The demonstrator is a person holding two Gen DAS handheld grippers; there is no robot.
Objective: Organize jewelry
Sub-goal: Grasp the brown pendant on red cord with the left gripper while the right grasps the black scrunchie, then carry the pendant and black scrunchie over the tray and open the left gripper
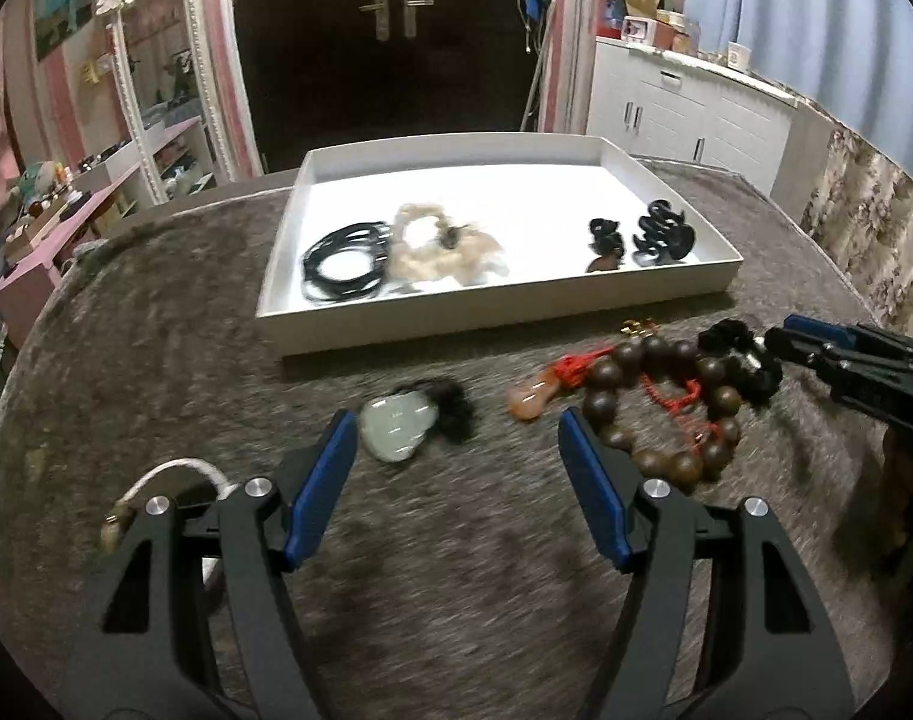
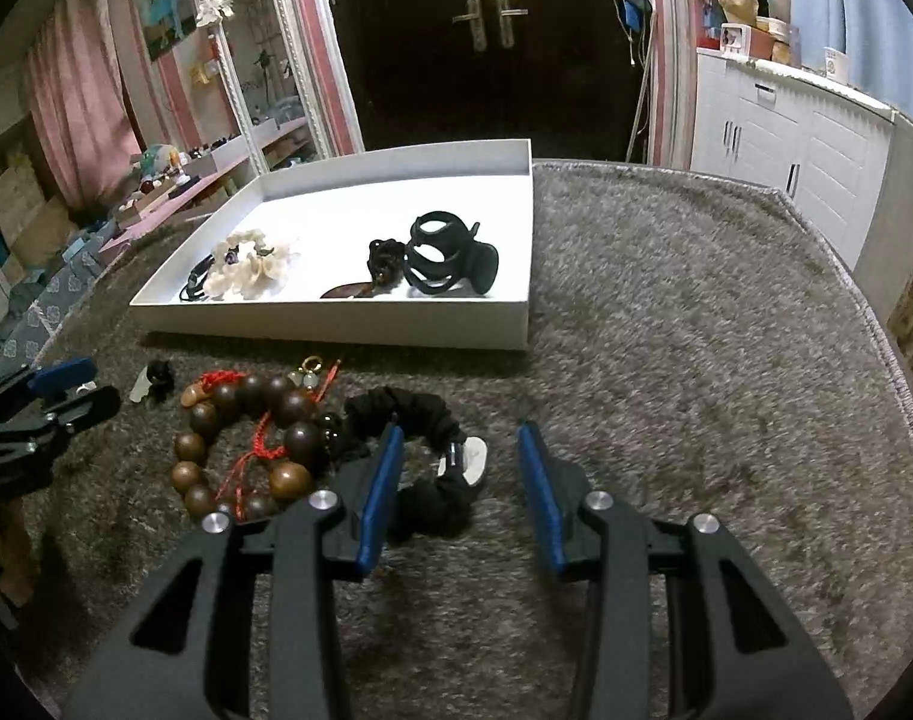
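While its blue-padded jaws stand wide apart over bare grey carpet-like covering, the left gripper (image 1: 456, 426) holds nothing; a pale, milky jade-like pendant (image 1: 396, 426) with a dark tuft lies just beyond its left pad, and a bracelet of large brown wooden beads (image 1: 666, 402), threaded with red cord, lies just past its right pad. The right gripper (image 2: 459, 438) also has its jaws parted and gripping nothing, its left pad lying over the near loop of a black fabric scrunchie (image 2: 420, 414) with a small white tag, though contact cannot be confirmed. The beads touch the scrunchie on its left, with a small amber-coloured pendant (image 1: 531, 399) and gold-toned fittings beside them. Further out on the table (image 2: 696, 330) sits a shallow white tray (image 2: 336, 324). Inside it, from left to right in the left wrist view, are a bundle of thin black hair bands (image 1: 342, 264), a cream, ruffled scrunchie (image 1: 438, 246), a small dark hair tie with a brown piece (image 1: 606, 243), and a black claw clip (image 1: 663, 234). A dark double door and white cabinets stand behind.
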